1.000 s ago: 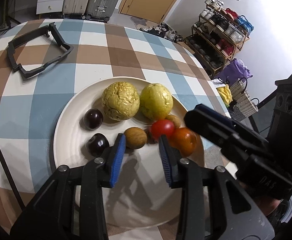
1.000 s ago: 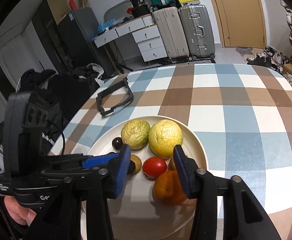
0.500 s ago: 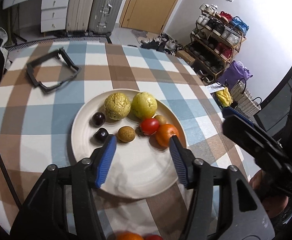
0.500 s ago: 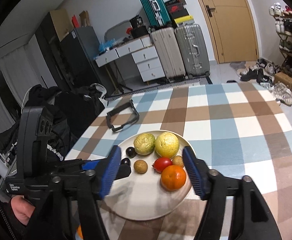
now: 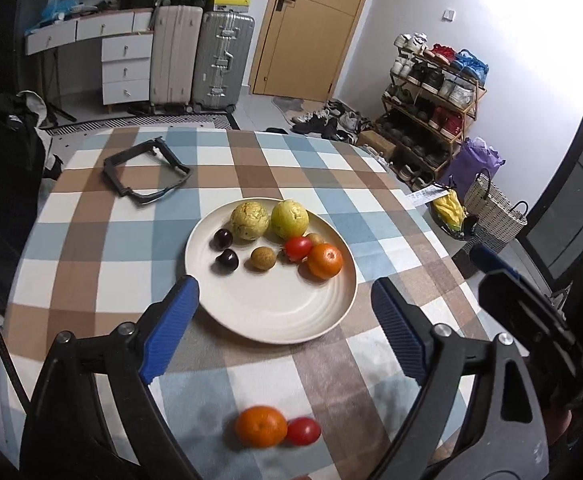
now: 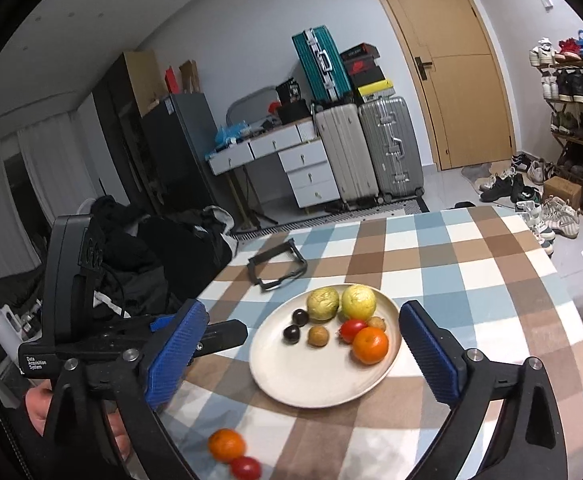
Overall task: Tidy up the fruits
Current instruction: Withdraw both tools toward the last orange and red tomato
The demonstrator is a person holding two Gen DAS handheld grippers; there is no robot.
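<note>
A cream plate on the checked tablecloth holds several fruits: two yellow-green guavas, two dark plums, a brown longan, a red tomato and an orange. Off the plate, near the table's front, lie a second orange and a second tomato, touching. My left gripper hangs above the plate's near rim, jaws opening, nothing between them. My right gripper is likewise opening and empty, back from the plate.
A black rectangular frame lies on the far left of the table. Beyond the table stand suitcases, a drawer unit, a door and a shoe rack. A hand holds the left gripper's body.
Both grippers have pulled back and risen from the plate while their jaws spread wide. The loose orange and tomato near the table's front have come into view.
</note>
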